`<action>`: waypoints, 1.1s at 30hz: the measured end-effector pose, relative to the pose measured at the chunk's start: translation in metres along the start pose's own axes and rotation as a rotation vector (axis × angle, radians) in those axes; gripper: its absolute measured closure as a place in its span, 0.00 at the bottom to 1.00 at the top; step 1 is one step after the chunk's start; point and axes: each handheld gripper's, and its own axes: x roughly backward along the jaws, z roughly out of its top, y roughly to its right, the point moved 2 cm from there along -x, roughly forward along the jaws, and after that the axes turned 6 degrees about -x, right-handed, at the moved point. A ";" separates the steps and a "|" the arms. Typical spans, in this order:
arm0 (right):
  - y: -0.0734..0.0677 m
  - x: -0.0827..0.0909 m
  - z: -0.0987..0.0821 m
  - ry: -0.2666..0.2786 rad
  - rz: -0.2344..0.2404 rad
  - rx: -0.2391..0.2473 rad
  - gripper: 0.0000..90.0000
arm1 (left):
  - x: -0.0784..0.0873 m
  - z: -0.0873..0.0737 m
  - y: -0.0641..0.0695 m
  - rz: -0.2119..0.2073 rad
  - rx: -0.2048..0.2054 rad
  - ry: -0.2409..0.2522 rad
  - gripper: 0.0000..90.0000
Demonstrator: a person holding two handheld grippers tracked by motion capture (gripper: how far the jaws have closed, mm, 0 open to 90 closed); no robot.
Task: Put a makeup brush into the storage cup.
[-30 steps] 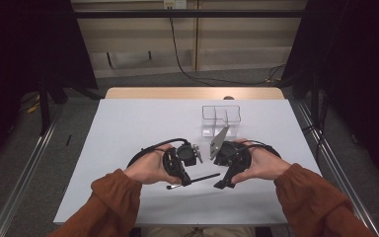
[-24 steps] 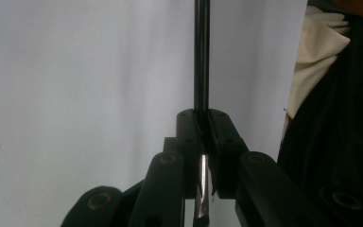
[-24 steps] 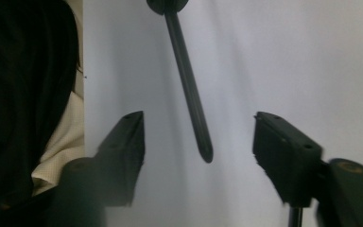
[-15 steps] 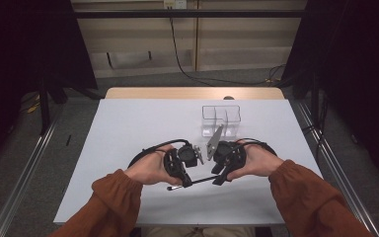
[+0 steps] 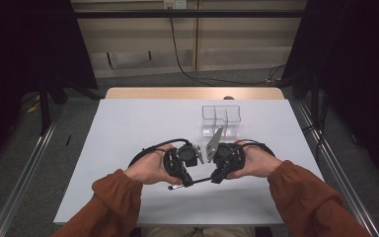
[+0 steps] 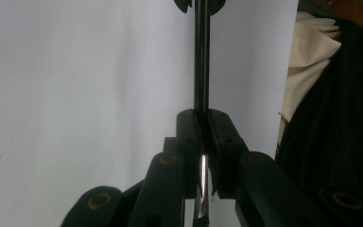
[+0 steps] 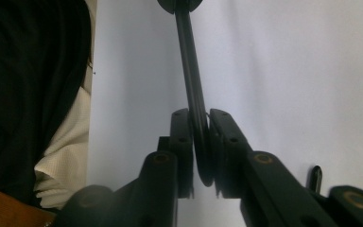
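I hold a thin black rod (image 5: 190, 183) between my two claws, low over the near middle of the white bench (image 5: 128, 128). It is slim and dark, and it runs nearly level, its left tip poking out at about 8 o'clock from my left claw (image 5: 186, 181). In the left claw view the rod (image 6: 201, 56) stands straight up from the pinch, with a shiny, silvery stretch just below the pads. My left claw is clenched on it. My right claw (image 5: 215, 177) has just been closing, and in the right claw view its pads press on the rod's (image 7: 191, 85) wider, flatter end, so it too is grasping.

At about 1 o'clock from my hands, well apart, stands a clear plastic box (image 5: 221, 119) with compartments. A grey three-cornered plate (image 5: 212, 144) rises between it and my claws. My rust-coloured sleeves (image 5: 113, 197) come in from 6 o'clock.
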 end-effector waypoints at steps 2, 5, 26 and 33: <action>0.000 -0.001 -0.001 0.004 0.011 0.011 0.92 | 0.000 0.000 0.000 -0.001 -0.009 0.001 0.93; -0.001 -0.001 -0.003 0.005 0.020 0.023 0.93 | 0.000 0.000 -0.001 -0.010 -0.020 0.006 0.93; -0.001 0.005 -0.011 0.039 0.014 -0.015 0.94 | 0.005 -0.018 -0.007 0.031 0.041 0.157 0.64; 0.001 0.006 -0.014 0.063 0.001 -0.034 0.94 | 0.008 -0.028 -0.007 0.112 0.083 0.238 0.36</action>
